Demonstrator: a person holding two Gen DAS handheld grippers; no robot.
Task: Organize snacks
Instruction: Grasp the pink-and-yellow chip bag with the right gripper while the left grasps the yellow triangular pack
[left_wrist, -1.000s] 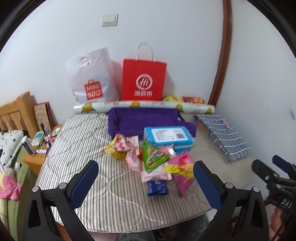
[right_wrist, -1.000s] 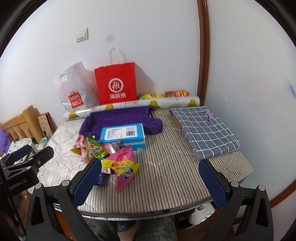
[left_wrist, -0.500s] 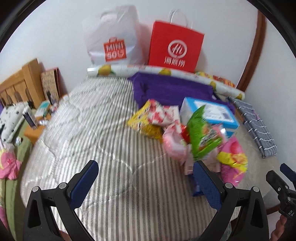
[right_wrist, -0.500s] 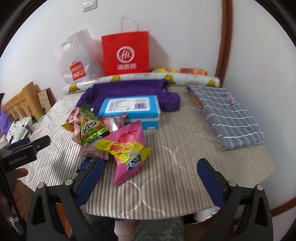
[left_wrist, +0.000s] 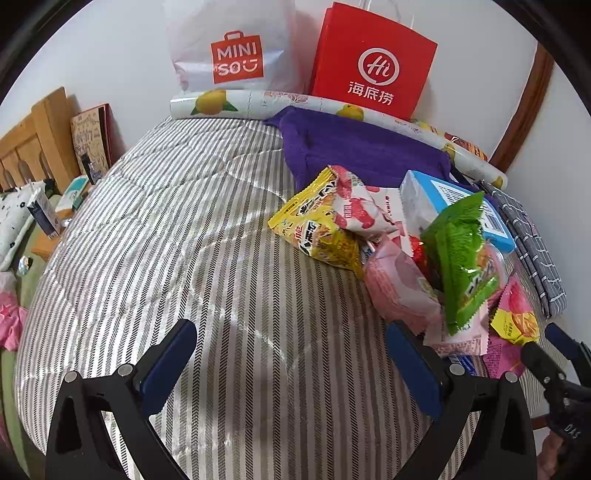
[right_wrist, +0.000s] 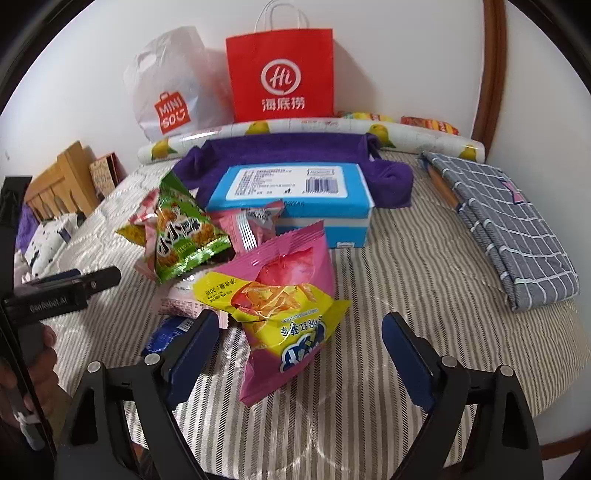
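Your left gripper (left_wrist: 291, 363) and right gripper (right_wrist: 301, 349) both hang spread wide, empty; the pink snack bag (right_wrist: 286, 295) lies at the right's twelve o'clock.

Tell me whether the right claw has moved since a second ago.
Yes. The right claw has moved forward and down toward the snack pile: the pink chip bag now sits between its fingers, and the red paper bag looms larger.

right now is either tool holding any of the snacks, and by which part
Nothing is held. The left tool is open over bare striped cloth; the right tool is open around the pink snack bag, not touching it.
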